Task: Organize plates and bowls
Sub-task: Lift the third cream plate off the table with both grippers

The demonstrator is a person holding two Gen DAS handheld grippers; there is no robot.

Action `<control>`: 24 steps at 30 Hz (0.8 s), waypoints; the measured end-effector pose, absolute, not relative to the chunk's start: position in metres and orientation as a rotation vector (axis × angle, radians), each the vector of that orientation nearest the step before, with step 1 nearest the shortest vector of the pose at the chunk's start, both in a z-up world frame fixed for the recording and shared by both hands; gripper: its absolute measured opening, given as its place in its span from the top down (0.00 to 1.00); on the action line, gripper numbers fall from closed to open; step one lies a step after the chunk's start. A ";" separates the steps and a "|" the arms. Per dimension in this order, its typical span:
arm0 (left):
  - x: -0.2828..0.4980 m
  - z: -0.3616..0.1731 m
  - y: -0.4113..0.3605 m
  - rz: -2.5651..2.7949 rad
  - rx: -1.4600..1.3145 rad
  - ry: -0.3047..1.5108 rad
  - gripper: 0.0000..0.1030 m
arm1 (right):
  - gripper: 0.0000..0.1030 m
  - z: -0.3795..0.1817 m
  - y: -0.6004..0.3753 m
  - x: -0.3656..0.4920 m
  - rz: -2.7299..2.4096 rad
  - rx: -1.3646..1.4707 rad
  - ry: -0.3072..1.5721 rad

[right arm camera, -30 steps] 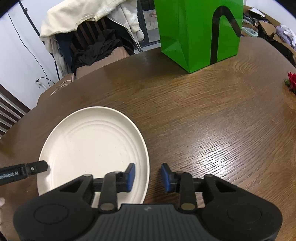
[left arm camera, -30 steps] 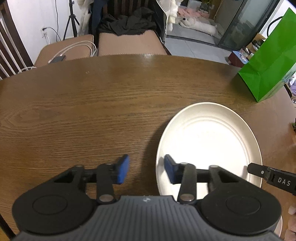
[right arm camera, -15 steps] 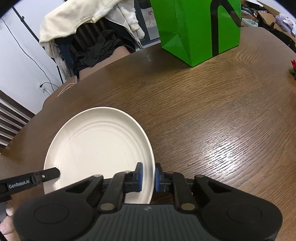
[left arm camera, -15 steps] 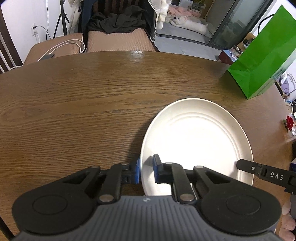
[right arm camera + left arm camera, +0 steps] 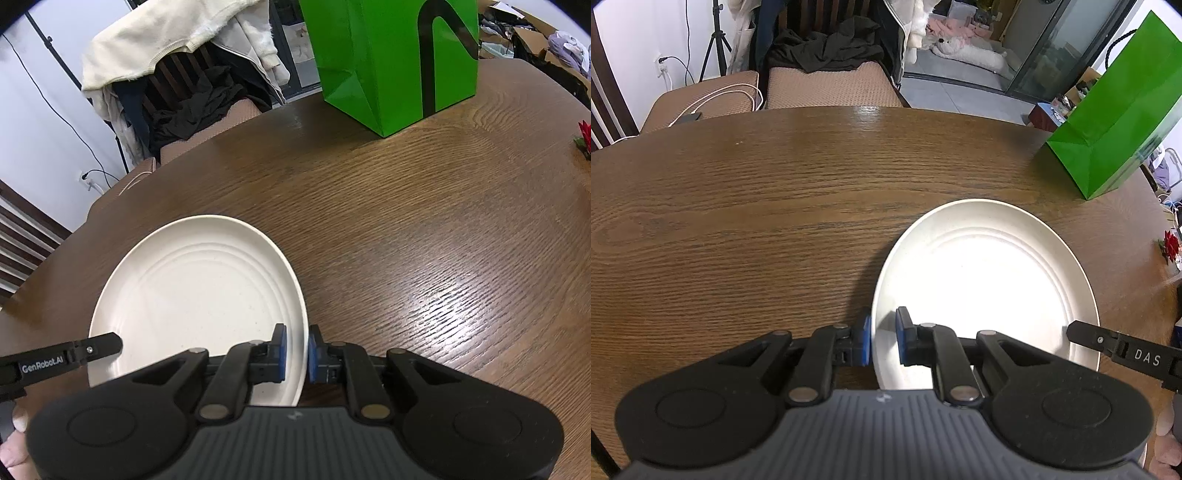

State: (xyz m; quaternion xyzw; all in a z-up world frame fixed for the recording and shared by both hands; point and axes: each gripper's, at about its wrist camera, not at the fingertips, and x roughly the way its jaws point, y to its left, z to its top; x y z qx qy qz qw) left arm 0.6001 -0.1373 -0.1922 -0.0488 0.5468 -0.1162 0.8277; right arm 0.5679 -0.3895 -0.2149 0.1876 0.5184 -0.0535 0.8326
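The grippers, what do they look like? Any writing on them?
Both are black plastic with a ribbed grey body and round shiny pins. The left gripper and right gripper have blue pads on their fingertips. White letters on the fingers read "DAS" on the right one, "GenRobot.AI" on the left.

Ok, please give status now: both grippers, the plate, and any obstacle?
Left gripper and right gripper shut on opposite rims of round cream plate. Plate on wooden table. Green paper bag far off, nothing blocking.

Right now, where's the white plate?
The white plate is on the wooden table, near edge, gripped at opposite rims by the left gripper and right gripper; green bag beyond.
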 end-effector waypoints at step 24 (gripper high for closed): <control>0.589 -0.175 -0.138 -0.225 -0.097 1.119 0.88 | 0.91 -0.201 -0.387 0.556 -0.081 0.374 1.035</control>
